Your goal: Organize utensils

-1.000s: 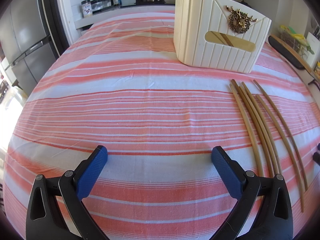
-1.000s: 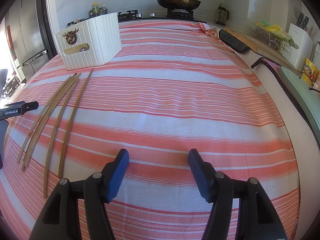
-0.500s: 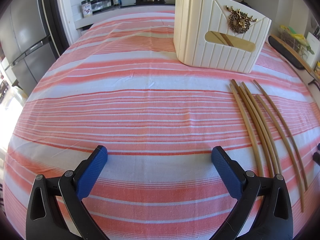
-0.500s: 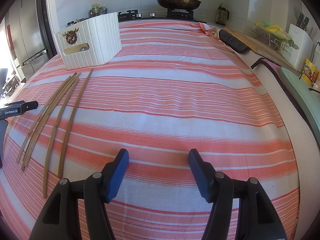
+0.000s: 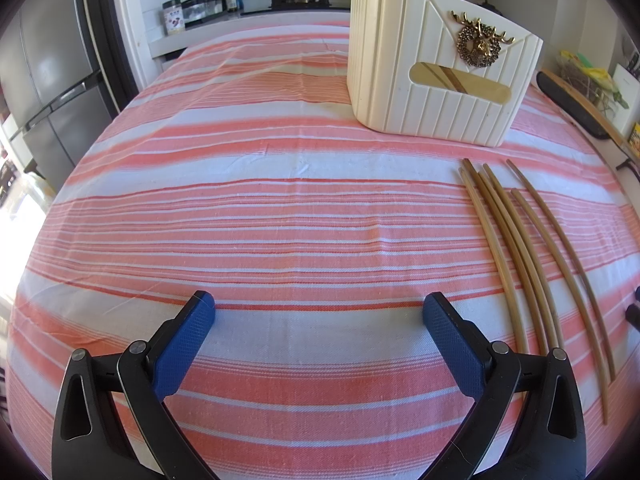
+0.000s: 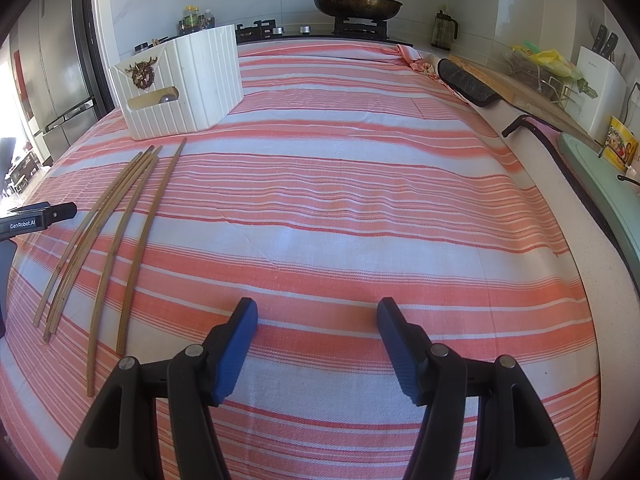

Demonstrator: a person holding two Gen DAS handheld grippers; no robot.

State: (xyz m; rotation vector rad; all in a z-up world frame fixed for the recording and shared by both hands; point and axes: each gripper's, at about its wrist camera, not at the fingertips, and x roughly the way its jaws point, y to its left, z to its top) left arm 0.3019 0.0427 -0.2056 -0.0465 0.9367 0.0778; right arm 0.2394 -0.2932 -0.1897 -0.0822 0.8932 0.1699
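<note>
Left tool (image 5: 319, 306): wide open, empty, above striped desk (image 5: 280, 208).
Right tool (image 6: 317, 310): wide open, empty.
Chopsticks (image 5: 532, 264): flat on desk, just before cream holder (image 5: 436, 72).

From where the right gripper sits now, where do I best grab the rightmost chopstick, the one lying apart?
Take the rightmost chopstick near mid-length, coming straight down from above, jaws set across it. It lies flat on the cloth, so no finger fits underneath, and only there is the gap to its neighbour wide enough for one. The right gripper is open and would need to shift left.
</note>
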